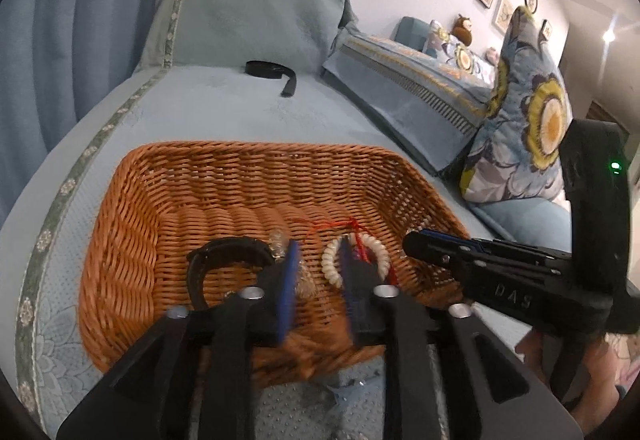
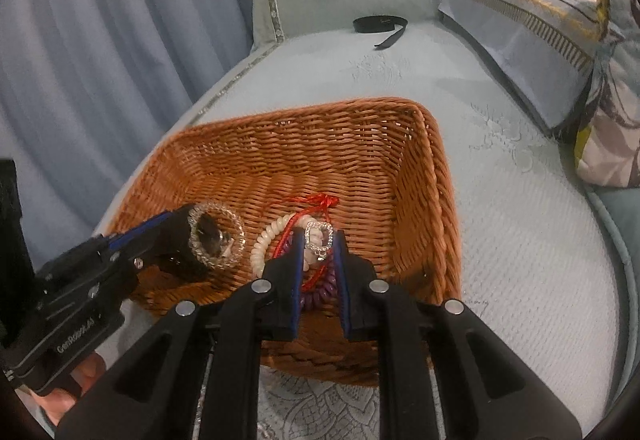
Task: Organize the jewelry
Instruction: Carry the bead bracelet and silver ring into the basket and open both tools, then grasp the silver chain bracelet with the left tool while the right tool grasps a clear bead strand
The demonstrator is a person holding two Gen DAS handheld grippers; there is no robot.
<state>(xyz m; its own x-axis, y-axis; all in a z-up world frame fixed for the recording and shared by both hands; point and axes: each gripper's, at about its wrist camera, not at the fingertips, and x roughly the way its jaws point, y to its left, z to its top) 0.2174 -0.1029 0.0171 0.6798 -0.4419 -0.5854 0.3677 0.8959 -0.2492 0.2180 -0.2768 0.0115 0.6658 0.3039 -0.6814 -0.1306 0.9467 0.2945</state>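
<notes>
The wicker basket (image 2: pixel 360 144) on the sofa (image 2: pixel 520 220) holds a white coil bracelet (image 2: pixel 262 244), red cord (image 2: pixel 320 200), purple coil (image 2: pixel 320 294), clear band (image 2: pixel 216 236) and silver ring (image 2: pixel 320 236). Left gripper (image 1: pixel 316 264) and right gripper (image 2: pixel 318 252) both have fingers apart, empty. Far: black strap (image 2: pixel 378 25), blue curtain (image 2: pixel 100 40).

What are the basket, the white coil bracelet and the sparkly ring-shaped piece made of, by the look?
Basket: woven wicker or rattan, orange-brown, matte; the horizontal weave and twisted rim show it, though it could be a plastic imitation.
White coil bracelet: glossy spiral cord, probably plastic; smooth, evenly spaced coils.
Sparkly ring-shaped piece: silver-toned metal set with small clear stones, likely rhinestones; it glints between the right gripper's fingers.
</notes>
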